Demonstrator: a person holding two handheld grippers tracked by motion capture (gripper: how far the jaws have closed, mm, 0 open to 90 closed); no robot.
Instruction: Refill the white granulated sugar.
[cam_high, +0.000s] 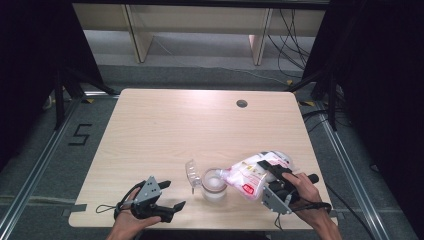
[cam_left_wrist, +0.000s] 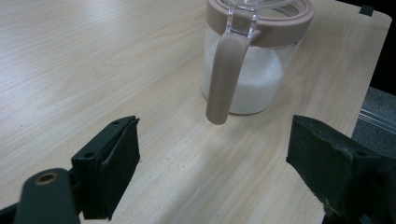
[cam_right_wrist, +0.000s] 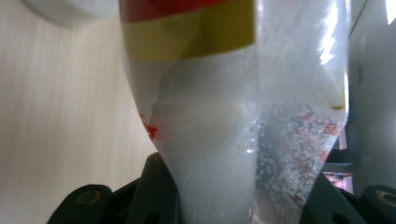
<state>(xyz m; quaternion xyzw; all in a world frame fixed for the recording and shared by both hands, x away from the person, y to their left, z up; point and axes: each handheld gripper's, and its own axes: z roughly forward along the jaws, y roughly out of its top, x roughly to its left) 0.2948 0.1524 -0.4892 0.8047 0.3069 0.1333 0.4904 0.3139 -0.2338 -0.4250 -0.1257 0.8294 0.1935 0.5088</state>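
Bag (cam_high: 251, 176) of white grains lies tipped over the jar (cam_high: 214, 185), held off the table at the near right, its mouth end at the jar's open top and its tail end clamped in the right gripper (cam_high: 274, 176). The bag's long axis runs from that gripper at the right, leftward and slightly nearer, down to the jar's rim, so the grains would run left into the jar. In the right gripper view the jaws pinch the bag's clear, grain-filled end (cam_right_wrist: 233, 140) between them, the plastic gathered narrow where they press.

The jar stands upright near the table's (cam_high: 165, 130) near edge, about centre, already holding a good fill of white grains (cam_left_wrist: 254, 79). Its clear lid (cam_high: 191, 172) is flipped open to the left, and its tan handle (cam_left_wrist: 223, 79) points toward the left gripper (cam_high: 167, 195).

The right hand (cam_high: 305, 187) is the one at work: forearm coming in from the near right, gripper lying roughly level and pointing left and far. The left hand (cam_high: 132, 217) sits lower left, well apart from the jar, its jaws wide apart and empty, aimed at the handle. Judged from this, the pour turns on keeping the bag's mouth over the rim.
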